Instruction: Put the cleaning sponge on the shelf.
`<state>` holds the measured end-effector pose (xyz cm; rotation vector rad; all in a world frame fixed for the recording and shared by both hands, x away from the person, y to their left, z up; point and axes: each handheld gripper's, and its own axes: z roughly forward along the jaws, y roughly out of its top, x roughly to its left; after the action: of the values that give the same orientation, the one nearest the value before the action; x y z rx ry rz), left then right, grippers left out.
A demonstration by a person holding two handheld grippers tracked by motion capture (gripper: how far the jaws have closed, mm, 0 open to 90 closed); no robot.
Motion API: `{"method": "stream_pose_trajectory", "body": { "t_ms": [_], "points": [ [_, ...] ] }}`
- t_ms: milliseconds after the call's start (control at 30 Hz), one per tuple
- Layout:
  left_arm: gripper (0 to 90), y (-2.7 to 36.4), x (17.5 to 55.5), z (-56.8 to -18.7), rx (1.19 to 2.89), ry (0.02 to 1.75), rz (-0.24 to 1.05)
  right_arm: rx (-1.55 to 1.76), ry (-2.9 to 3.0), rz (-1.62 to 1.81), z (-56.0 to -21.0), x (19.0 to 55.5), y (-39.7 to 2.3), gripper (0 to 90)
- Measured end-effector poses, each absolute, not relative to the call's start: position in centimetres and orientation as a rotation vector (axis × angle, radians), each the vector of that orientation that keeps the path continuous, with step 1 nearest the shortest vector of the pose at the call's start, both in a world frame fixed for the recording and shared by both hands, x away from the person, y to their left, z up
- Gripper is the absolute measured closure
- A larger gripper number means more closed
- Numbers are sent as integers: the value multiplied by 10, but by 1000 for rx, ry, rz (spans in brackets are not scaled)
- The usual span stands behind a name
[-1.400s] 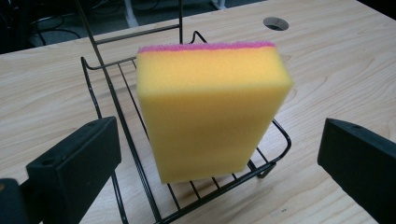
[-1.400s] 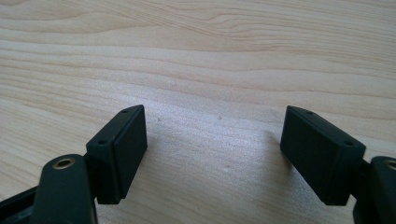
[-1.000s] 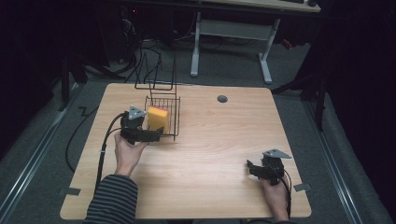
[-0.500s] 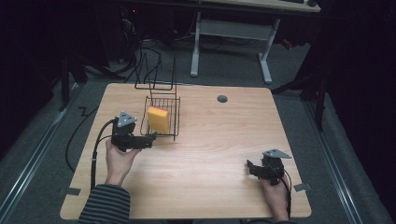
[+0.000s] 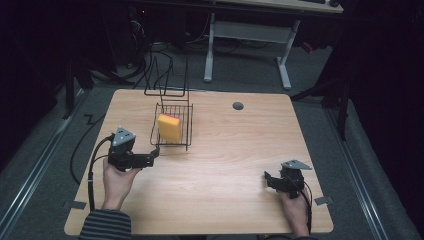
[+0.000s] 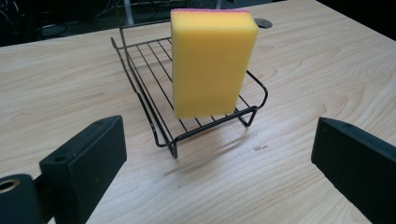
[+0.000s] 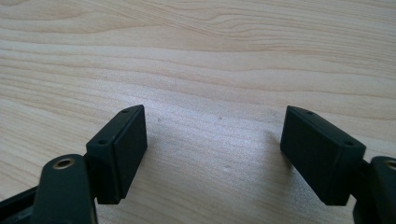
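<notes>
High view showed the sponge already standing in the wire rack, left tongs released and empty at its seven o'clock, jaws lately narrowing, right tongs released on the counter.

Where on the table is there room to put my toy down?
The widest bare wood on the table lies between the wire rack and the right gripper, running to the right edge past the grey hole cap. It is crowded at the left, where the left gripper sits close before the rack holding the yellow sponge.
</notes>
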<state>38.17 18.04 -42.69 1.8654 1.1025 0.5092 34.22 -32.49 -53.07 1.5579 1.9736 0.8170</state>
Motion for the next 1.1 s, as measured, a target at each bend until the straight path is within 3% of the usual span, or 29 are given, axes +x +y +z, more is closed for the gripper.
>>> {"method": "stream_pose_trajectory", "body": {
  "t_ms": [467,1100],
  "points": [
    [56,204,362,-435,1837,1128,496,1558,1974,817,-531,342,-325,231],
    [92,215,353,-479,1852,1212,452,1558,1974,817,-531,342,-325,231]
  ]
}}
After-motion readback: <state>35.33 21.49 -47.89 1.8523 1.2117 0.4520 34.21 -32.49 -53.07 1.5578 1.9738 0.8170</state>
